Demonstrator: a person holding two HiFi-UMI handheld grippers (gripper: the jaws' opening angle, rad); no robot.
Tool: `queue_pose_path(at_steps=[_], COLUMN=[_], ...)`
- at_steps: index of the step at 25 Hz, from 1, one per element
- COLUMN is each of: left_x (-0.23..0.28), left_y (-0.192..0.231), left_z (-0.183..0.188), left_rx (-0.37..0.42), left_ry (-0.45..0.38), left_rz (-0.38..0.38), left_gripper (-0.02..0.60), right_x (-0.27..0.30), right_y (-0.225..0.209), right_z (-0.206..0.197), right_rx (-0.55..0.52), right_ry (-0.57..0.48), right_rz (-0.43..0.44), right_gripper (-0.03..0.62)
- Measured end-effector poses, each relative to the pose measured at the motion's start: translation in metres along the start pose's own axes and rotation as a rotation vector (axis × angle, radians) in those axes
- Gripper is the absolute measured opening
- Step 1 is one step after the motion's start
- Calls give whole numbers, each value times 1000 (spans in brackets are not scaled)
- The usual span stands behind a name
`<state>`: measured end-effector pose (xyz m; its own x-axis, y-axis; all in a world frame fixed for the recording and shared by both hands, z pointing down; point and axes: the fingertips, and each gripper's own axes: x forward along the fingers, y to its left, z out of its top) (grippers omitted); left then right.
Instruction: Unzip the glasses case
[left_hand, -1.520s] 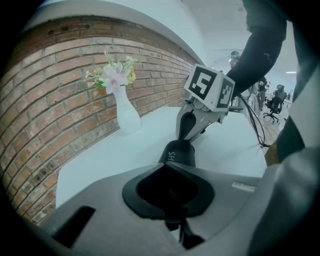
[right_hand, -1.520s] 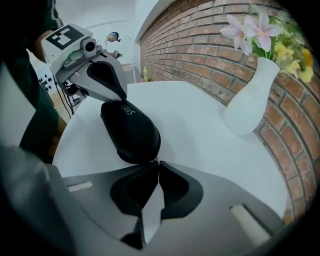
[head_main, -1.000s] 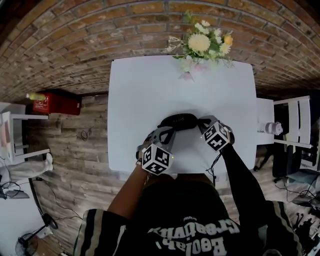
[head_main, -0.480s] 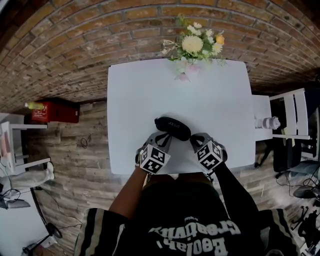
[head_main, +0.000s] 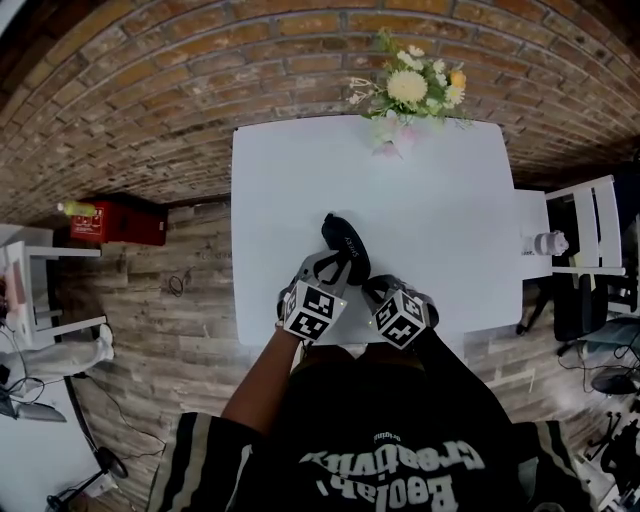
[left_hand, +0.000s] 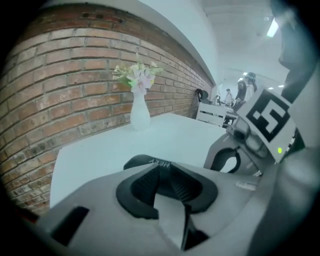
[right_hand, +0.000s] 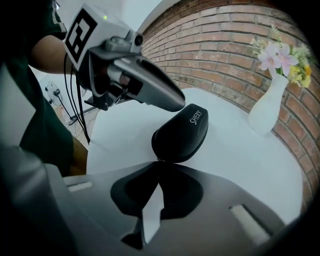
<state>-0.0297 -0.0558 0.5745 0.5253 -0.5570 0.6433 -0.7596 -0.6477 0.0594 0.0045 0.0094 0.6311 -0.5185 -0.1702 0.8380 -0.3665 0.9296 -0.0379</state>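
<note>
Swung round, the single black zipped glasses case (head_main: 345, 245) now points away from the tabletop's (head_main: 450, 200) near edge. Right tongs (right_hand: 159, 162) pinch its near tip. Left tongs (left_hand: 163, 175), jaws just opening, hold nothing beside it. One flower vase (head_main: 398, 140) stands at the far edge.

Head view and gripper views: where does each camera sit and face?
Head view: on the person's head, steeply down onto table, glasses case, left hand-held gripper, right hand-held gripper; left forearm, torso show.
Left gripper view: rides the left one, faces the brick wall; jaws just opening, nothing clamped between.
Right gripper view: rides the right one, shut jaws at the case; left forearm shows.
All share case, flower vase.
</note>
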Motion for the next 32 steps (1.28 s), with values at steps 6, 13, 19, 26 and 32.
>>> queue_pose_path(at_steps=[6,13,19,26,32], left_x=[19,17,17,18,18], left_y=[-1,-1,-3,-2,-2], left_z=[-9,-11,-11,-12,-12], left_rx=[58,94,111,102,102], left_ry=[43,3,-2,-17,-23], left_rz=[-24,-20,-27,-36,-52], left_gripper=[38,32,32,32,32], right_x=[17,18,15,13,11], right_y=[17,14,12,6,0], right_z=[1,1,-1,-5,-6], right_rx=[22,104,138,167,151], right_ry=[35,34,36,37,45], right_rz=[-2,-50,-92,-114,-134], right_gripper=[14,14,14,14,14])
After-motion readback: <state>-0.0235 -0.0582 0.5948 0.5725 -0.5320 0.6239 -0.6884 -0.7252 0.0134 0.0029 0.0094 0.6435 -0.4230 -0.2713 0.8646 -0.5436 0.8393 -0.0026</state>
